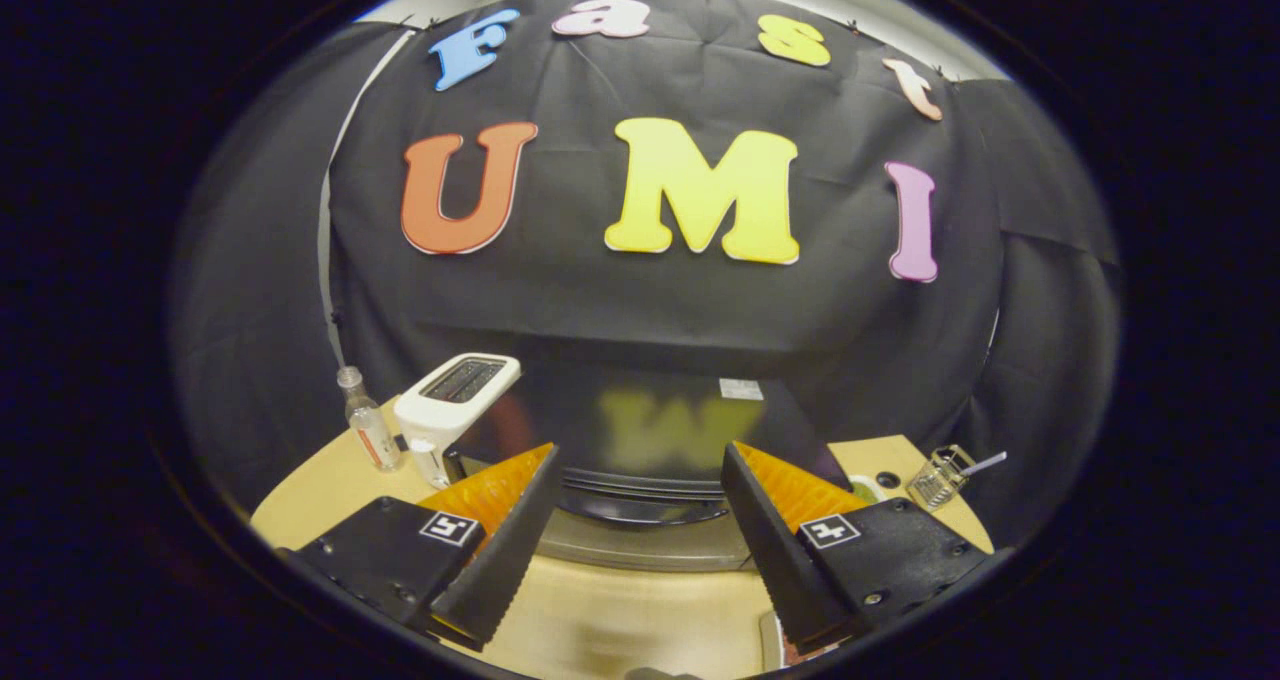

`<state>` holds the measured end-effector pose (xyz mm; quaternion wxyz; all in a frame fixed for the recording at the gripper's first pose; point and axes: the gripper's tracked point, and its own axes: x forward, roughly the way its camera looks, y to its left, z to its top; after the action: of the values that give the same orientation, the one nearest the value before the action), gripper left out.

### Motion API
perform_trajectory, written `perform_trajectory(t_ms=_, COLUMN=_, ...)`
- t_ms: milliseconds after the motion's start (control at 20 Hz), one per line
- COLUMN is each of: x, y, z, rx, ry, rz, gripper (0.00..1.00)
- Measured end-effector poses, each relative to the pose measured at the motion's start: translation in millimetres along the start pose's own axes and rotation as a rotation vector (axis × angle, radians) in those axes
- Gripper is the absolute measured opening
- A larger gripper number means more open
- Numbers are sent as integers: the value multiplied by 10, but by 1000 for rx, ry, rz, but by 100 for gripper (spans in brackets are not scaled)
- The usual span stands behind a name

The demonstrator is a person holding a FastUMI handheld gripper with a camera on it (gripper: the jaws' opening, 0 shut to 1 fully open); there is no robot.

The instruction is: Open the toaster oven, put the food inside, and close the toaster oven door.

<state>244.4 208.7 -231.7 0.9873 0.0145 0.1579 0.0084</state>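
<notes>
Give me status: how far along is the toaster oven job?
Nothing looks done yet. The glossy black toaster oven sits just ahead of the fingers; whether its door is open I cannot tell from above. The gripper is open and holds nothing. Left: opening the door, loading food, closing. A white pop-up toaster stands beside the oven.

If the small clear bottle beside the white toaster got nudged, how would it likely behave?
The bottle stands upright, tall and narrow, so it would probably tip. Being round, it may roll. It looks light. The hand-held gripper is open, well short of it.
</notes>
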Motion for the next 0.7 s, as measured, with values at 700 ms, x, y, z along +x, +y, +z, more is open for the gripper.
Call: perform_trajectory(t_ms=700, x=101, y=26, z=-351, rx=50, ry=90, rz=-32, gripper=100)
